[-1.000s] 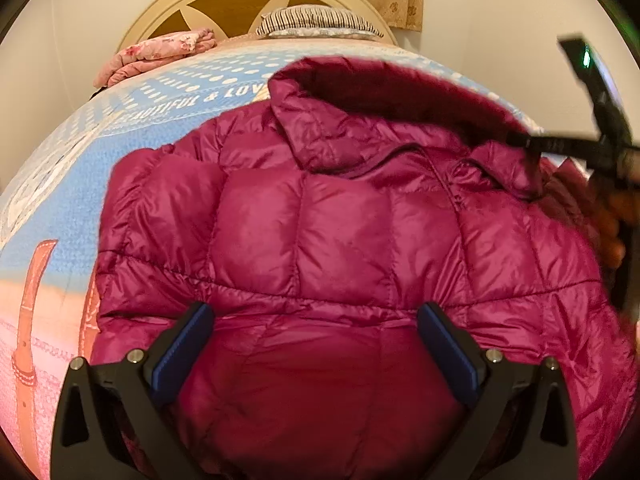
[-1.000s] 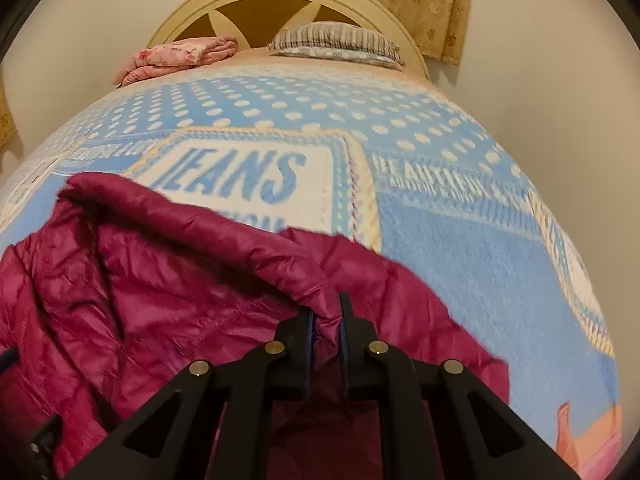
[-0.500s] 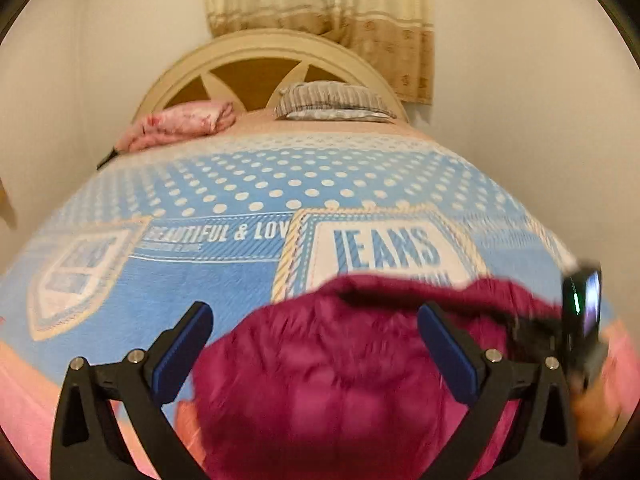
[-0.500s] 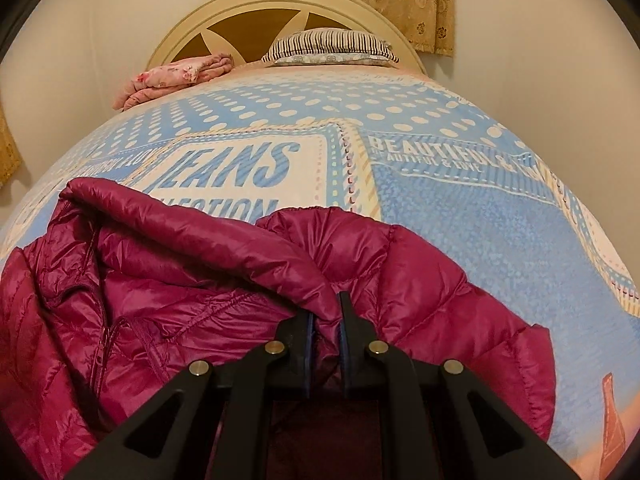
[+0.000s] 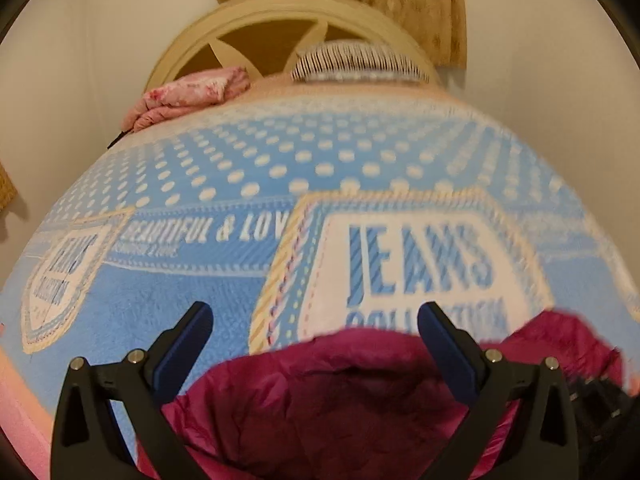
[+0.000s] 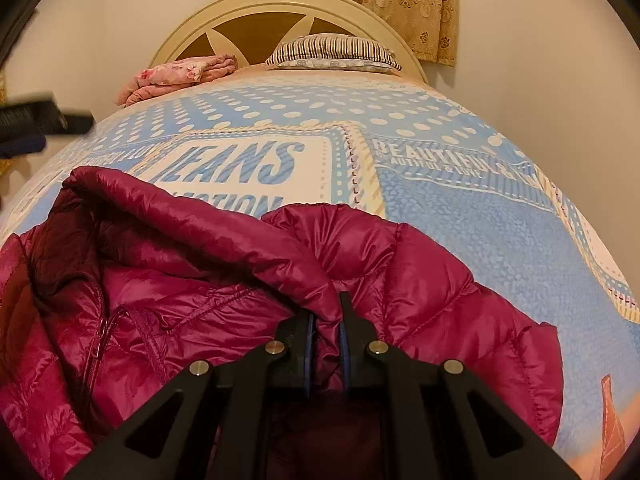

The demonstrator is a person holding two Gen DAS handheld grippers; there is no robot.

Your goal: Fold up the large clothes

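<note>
Right wrist view: showed a glossy magenta quilted puffer jacket (image 6: 200, 304) heaped at the near end of a blue dotted blanket printed with "JEANS" (image 6: 500, 248), hood opening turned leftward, zipper running down the left part, one padded sleeve bulging to the right. Lay in loose folds, stitched channels catching the light. Right black two-finger gripper (image 6: 325, 312) pinched narrowly on a fold of hood edge, blue pads pressed against the fabric from both sides, pointing toward the cream arched wooden headboard (image 6: 288, 12). Left wrist view, slightly blurred: caught the same jacket (image 5: 340, 404) low in the frame, rounded top edge crossing between the fingers. Left black two-finger gripper (image 5: 316, 332) hovered with fingers spread wide, gripping nothing, apart from the cloth. Farther off, rested a striped pillow (image 6: 334, 52) against the headboard, beside a folded pink floral quilt (image 6: 180, 76).
</note>
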